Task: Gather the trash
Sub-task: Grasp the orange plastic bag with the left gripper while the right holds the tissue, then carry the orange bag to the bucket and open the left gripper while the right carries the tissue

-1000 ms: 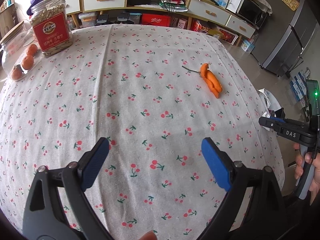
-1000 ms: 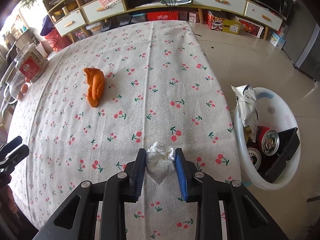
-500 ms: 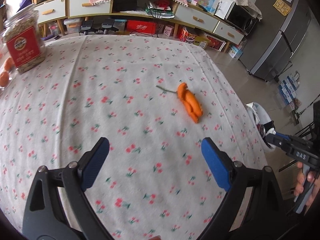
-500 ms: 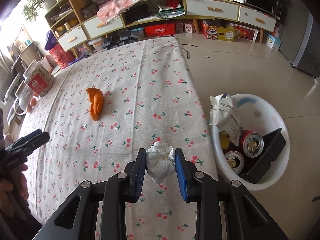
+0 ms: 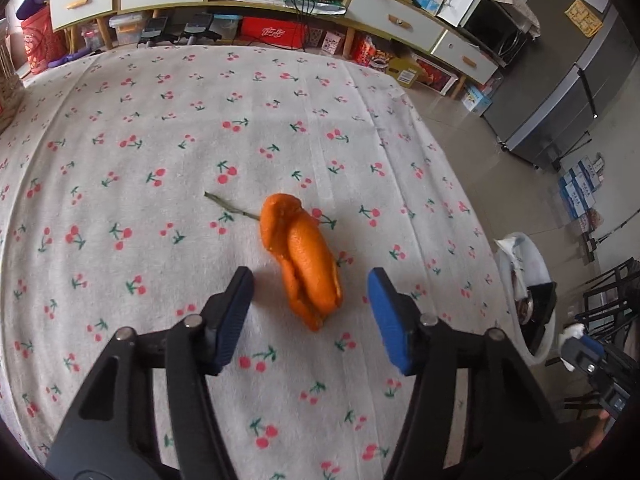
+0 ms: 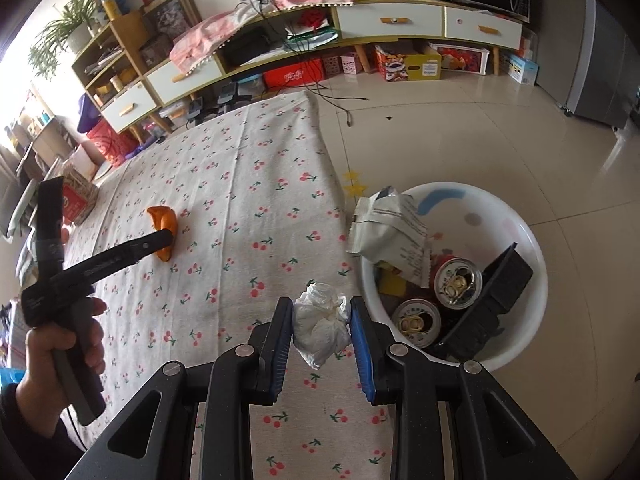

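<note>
**Tissue held in your right gripper, peel between the fingers of your left**

Your right gripper (image 6: 321,322) is closed on a crumpled white tissue (image 6: 320,322); both blue pads press its sides, and it hangs above the desk (image 6: 240,240) near the edge. Just beside this edge, on the floor, stands the white basin (image 6: 520,240). Inside it you can see two drink cans (image 6: 456,282), a white wrapper (image 6: 390,226) that leans on the rim, and a black box (image 6: 496,292).

Your left gripper (image 5: 310,294) is wide open. Its fingers stand on both sides of the near end of the orange peel (image 5: 304,260), and neither pad touches it. The peel lies flat on the cherry tablecloth (image 5: 160,140), with a thin green stem (image 5: 230,208) that points away to the far left. From the right wrist view, your left hand (image 6: 60,344) grips the handle, and one finger of the tool reaches the peel (image 6: 164,226).

Farther away, at the left border of the desk, there is a jar with a red label (image 6: 78,200). Behind the desk a long low shelf (image 5: 280,4) with white drawers runs along the wall, and a grey refrigerator (image 5: 568,92) stands at the right.
</note>
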Action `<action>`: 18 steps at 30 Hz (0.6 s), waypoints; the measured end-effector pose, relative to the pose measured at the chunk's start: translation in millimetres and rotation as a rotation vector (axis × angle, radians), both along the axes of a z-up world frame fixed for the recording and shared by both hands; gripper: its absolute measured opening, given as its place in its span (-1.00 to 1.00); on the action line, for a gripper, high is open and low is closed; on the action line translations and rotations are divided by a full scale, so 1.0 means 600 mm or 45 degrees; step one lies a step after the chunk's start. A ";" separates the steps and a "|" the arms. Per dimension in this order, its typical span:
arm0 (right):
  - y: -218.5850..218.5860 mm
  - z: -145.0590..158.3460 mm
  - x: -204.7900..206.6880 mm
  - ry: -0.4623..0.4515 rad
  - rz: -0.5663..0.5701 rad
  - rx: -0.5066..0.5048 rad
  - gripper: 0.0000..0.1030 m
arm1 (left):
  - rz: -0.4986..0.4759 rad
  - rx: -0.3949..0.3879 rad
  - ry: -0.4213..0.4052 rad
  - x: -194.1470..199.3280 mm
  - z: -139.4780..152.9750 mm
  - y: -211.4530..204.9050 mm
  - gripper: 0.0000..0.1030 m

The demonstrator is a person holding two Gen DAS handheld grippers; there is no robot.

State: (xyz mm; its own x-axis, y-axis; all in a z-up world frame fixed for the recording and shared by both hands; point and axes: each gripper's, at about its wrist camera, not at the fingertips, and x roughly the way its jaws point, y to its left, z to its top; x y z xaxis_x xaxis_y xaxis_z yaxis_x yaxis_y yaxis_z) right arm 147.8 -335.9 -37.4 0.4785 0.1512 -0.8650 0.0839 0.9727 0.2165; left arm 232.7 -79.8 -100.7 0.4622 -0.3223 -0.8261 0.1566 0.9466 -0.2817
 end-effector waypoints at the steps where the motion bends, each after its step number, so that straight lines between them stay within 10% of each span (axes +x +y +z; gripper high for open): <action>1: -0.003 0.000 0.000 -0.002 -0.004 0.001 -0.43 | 0.001 0.012 -0.011 0.000 0.001 0.000 0.11; 6: -0.013 0.002 -0.001 -0.007 -0.025 0.002 -0.43 | -0.017 0.093 -0.025 0.001 0.003 0.002 -0.53; 18: -0.016 0.004 -0.004 -0.008 -0.046 0.005 -0.43 | -0.091 0.060 -0.008 -0.033 0.014 0.027 -0.69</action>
State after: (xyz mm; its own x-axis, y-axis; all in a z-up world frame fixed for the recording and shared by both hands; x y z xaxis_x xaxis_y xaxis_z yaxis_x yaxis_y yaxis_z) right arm 145.6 -345.6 -35.0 0.4894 0.1367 -0.8613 0.1179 0.9682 0.2206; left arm 213.1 -63.4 -92.3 0.4447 -0.3158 -0.8382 0.2260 0.9451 -0.2362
